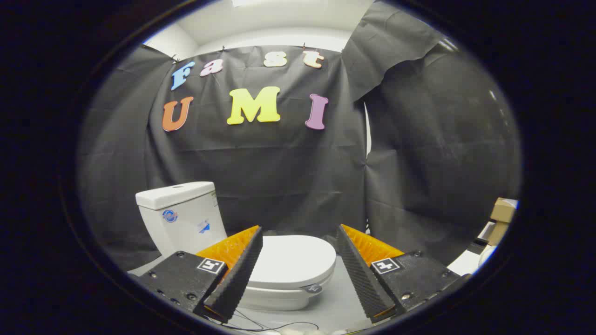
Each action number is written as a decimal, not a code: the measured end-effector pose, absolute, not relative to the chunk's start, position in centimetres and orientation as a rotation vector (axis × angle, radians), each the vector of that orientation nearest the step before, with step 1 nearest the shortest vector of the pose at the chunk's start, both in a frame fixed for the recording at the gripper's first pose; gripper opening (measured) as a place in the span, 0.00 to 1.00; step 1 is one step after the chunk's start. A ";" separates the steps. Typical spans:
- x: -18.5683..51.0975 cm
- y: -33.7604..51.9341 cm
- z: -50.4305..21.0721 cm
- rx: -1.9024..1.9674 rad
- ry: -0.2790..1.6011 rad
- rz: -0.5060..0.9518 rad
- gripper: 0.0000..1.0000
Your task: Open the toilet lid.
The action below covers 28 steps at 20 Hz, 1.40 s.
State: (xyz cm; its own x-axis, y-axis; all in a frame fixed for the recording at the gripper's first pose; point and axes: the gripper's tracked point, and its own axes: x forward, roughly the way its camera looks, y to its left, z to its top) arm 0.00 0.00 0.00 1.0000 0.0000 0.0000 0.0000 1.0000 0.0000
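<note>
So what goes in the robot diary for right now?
stage: approach | gripper: open, holding nothing | toilet lid: down, beyond fingers | tank: behind lid

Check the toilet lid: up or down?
Down. The lid lies flat over the bowl, in front of the tank. The gripper is open, fingers apart with the lid seen between them, not touching.

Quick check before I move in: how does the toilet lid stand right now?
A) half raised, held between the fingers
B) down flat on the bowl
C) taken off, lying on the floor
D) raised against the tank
B: the toilet lid lies flat over the bowl, ahead of the open gripper, whose fingers touch nothing.
</note>
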 end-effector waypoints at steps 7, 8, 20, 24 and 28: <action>0.4 0.8 -0.4 0.028 0.029 0.018 0.99; 0.5 0.8 -0.7 0.023 0.030 0.016 0.99; 4.0 1.9 0.3 0.015 0.026 0.039 0.99; 7.7 1.6 0.6 0.064 0.050 0.096 1.00; 11.8 -0.3 -2.0 0.150 0.127 0.147 0.99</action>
